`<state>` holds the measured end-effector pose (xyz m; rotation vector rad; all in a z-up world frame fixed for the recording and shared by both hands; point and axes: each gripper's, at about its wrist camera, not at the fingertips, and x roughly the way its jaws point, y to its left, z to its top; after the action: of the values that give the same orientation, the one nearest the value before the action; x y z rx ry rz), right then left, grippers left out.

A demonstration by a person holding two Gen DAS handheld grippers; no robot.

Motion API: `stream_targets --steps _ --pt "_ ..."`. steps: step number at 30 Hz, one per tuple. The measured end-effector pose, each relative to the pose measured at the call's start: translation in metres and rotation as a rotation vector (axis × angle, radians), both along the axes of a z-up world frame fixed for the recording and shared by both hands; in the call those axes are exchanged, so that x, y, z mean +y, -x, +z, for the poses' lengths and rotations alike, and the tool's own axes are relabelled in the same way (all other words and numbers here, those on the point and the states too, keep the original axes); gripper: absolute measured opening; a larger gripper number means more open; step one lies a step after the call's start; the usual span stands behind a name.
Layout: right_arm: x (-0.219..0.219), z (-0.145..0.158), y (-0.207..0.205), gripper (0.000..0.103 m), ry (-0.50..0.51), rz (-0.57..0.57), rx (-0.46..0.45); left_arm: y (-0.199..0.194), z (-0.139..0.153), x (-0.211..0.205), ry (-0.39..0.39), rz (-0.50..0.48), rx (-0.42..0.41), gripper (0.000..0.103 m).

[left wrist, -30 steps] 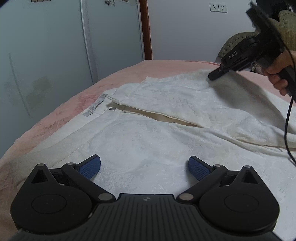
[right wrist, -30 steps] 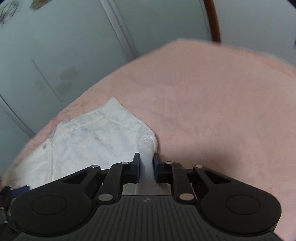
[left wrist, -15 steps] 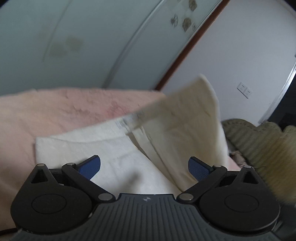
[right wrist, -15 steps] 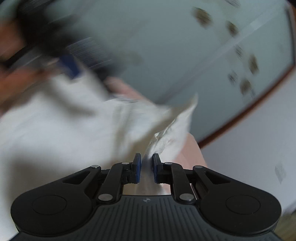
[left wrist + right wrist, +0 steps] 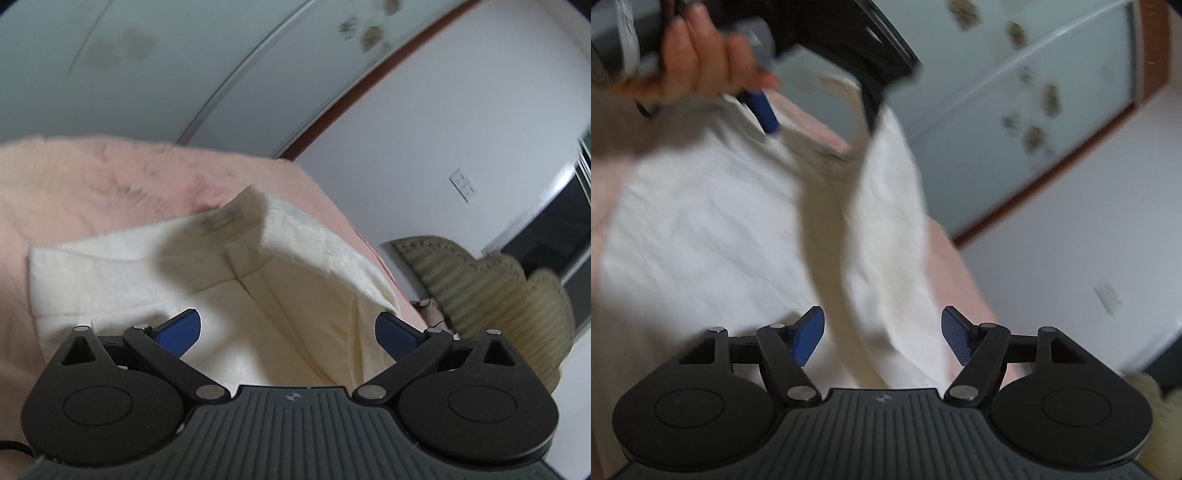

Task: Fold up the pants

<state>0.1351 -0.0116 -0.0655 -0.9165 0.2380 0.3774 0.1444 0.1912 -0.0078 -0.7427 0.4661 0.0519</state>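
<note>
- Left tongs (image 5: 288, 334): spread wide with nothing between the blue pads (image 5: 177, 332); they hang just above the cloth, tilted so that wall and wardrobe fill the upper part of the left wrist view.
- Right tongs (image 5: 882, 334): also released, the two blue pads (image 5: 955, 334) apart and gripping nothing; cloth lies directly below them.
- Pants (image 5: 122, 273): cream-white, textured fabric, lying on the bed; one part is doubled over the other, its raised edge (image 5: 317, 243) standing clear of the lower layer and casting a shadow on it.
- Waistband label (image 5: 221, 221): small grey tag at the upper edge of the garment, blurred.
- Bed (image 5: 74, 177): covered in a pink fleecy blanket, visible around the pants on the left and far side.
- Hand (image 5: 701, 62): seen in the right wrist view grasping the handle of the other black tool, whose blue pad (image 5: 764, 110) points down toward the fabric; this region is motion-blurred.
- Wardrobe (image 5: 184, 62): pale sliding doors with a leaf pattern, behind the bed.
- Wall socket (image 5: 463, 184): white plate on the wall.
- Cushion (image 5: 491, 291): olive, ribbed, scalloped, beside the bed.
</note>
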Motion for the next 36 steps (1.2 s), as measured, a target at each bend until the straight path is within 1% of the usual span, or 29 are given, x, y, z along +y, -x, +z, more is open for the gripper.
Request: stream_targets --steps 2,4,6,7,8,9,11,12,13,15,16,19,21,22,23,25,26,27,28,29,30,32,33,34,35,36 --pt "-0.011 -0.002 -0.01 0.069 -0.005 -0.067 0.013 0.005 -0.004 -0.006 -0.025 -0.026 0.014 0.101" --pt "-0.021 -0.007 -0.016 0.069 0.005 -0.114 0.015 0.009 -0.013 -0.006 -0.006 -0.054 0.045 0.101" --pt "-0.022 -0.007 -0.019 0.067 -0.036 -0.103 0.025 0.013 -0.02 -0.005 0.008 -0.075 0.05 0.101" --pt "-0.018 -0.005 -0.021 0.064 -0.057 -0.086 0.035 0.014 -0.021 -0.006 0.0 -0.078 0.038 0.101" --pt "-0.015 -0.003 -0.021 0.061 -0.085 -0.044 0.054 0.013 -0.02 -0.006 -0.002 -0.079 0.028 0.101" --pt "-0.01 -0.004 -0.023 0.06 -0.078 -0.034 0.049 0.013 -0.02 -0.004 0.01 -0.085 0.013 0.101" --pt "-0.002 -0.012 -0.024 0.06 -0.029 -0.028 0.018 0.006 -0.02 0.001 0.054 -0.095 -0.013 0.102" --pt "-0.002 -0.015 -0.025 0.06 -0.01 -0.03 0.002 0.003 -0.023 0.005 0.082 -0.09 -0.008 0.102" --pt "-0.001 -0.017 -0.028 0.06 0.003 -0.037 -0.008 -0.004 -0.025 0.009 0.108 -0.079 0.014 0.102" --pt "0.0 -0.019 -0.027 0.06 0.031 -0.064 -0.051 -0.015 -0.033 0.018 0.17 -0.058 0.087 0.101" --pt "0.001 -0.021 -0.022 0.06 0.071 -0.085 -0.092 -0.017 -0.034 0.02 0.189 -0.054 0.092 0.102" --pt "0.003 -0.034 -0.012 0.061 0.237 -0.138 -0.214 -0.013 -0.031 0.02 0.209 -0.083 0.125 0.102" --pt "-0.001 -0.04 -0.012 0.061 0.302 -0.17 -0.232 -0.007 -0.032 0.018 0.216 -0.099 0.143 0.102" --pt "-0.003 -0.041 -0.013 0.061 0.31 -0.189 -0.227 -0.005 -0.033 0.017 0.223 -0.096 0.14 0.102" --pt "-0.005 -0.04 -0.014 0.061 0.295 -0.205 -0.217 -0.005 -0.035 0.017 0.231 -0.083 0.137 0.102" --pt "-0.006 -0.034 -0.021 0.062 0.233 -0.224 -0.2 -0.009 -0.039 0.015 0.255 -0.055 0.141 0.102" --pt "-0.005 -0.03 -0.024 0.068 0.199 -0.225 -0.209 -0.012 -0.04 0.015 0.271 -0.045 0.14 0.102" --pt "-0.005 -0.026 -0.024 0.074 0.159 -0.227 -0.239 -0.015 -0.042 0.015 0.287 -0.037 0.134 0.102" --pt "-0.003 -0.021 -0.023 0.085 0.117 -0.23 -0.275 -0.018 -0.043 0.016 0.303 -0.019 0.135 0.102" --pt "-0.002 -0.016 -0.024 0.09 0.073 -0.235 -0.304 -0.02 -0.044 0.016 0.321 0.01 0.135 0.102" --pt "-0.002 -0.008 -0.024 0.09 0.023 -0.243 -0.31 -0.02 -0.046 0.018 0.338 0.039 0.126 0.102" --pt "-0.008 0.007 -0.026 0.09 -0.098 -0.249 -0.261 -0.019 -0.049 0.022 0.379 0.097 0.105 0.102" --pt "-0.013 0.013 -0.027 0.09 -0.158 -0.256 -0.216 -0.018 -0.05 0.025 0.393 0.12 0.093 0.102" --pt "-0.016 0.018 -0.03 0.09 -0.196 -0.258 -0.167 -0.018 -0.05 0.026 0.392 0.133 0.089 0.102" --pt "-0.018 0.019 -0.031 0.09 -0.212 -0.243 -0.114 -0.017 -0.05 0.027 0.38 0.13 0.096 0.102" --pt "-0.018 0.018 -0.032 0.09 -0.2 -0.22 -0.081 -0.019 -0.047 0.027 0.364 0.12 0.101 0.102"
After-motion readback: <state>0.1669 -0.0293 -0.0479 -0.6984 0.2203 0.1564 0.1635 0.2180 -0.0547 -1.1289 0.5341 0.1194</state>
